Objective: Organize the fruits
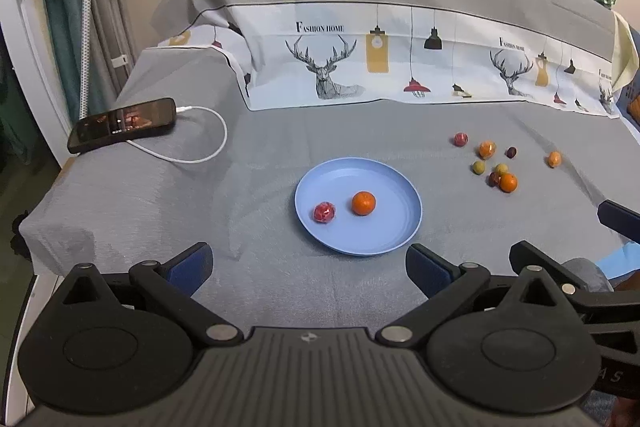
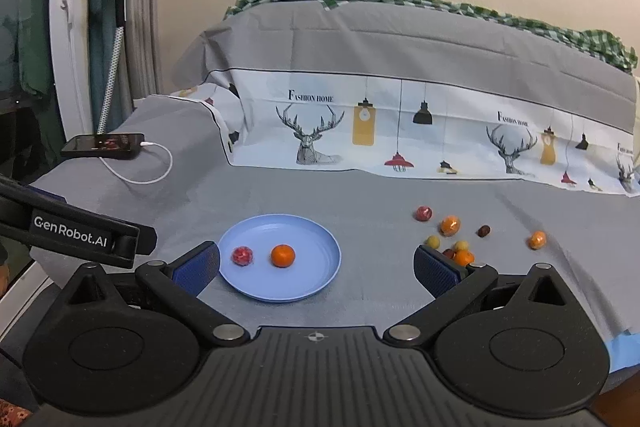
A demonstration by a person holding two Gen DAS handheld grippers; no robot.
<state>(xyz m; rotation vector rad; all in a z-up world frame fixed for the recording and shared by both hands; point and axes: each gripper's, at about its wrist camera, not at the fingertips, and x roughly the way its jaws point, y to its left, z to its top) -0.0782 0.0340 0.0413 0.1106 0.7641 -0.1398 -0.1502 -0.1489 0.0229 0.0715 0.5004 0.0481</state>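
Observation:
A light blue plate (image 1: pixel 404 223) (image 2: pixel 320 275) lies on the grey cloth and holds an orange (image 1: pixel 363 203) (image 2: pixel 283 255) and a red fruit (image 1: pixel 324 213) (image 2: pixel 242 255). To its right lies a loose cluster of several small fruits (image 1: pixel 493 167) (image 2: pixel 450 227), red, orange, green and dark. My left gripper (image 1: pixel 310 267) hangs open above the cloth on the near side of the plate, nothing between its fingers. My right gripper (image 2: pixel 316 267) is open too, above the plate's near edge, with nothing in it.
A phone (image 1: pixel 122 125) (image 2: pixel 104 145) on a white charging cable (image 1: pixel 200 155) lies at the far left. A printed cloth with deer and lamps (image 1: pixel 400 67) covers a raised hump behind. The table edge drops off at left.

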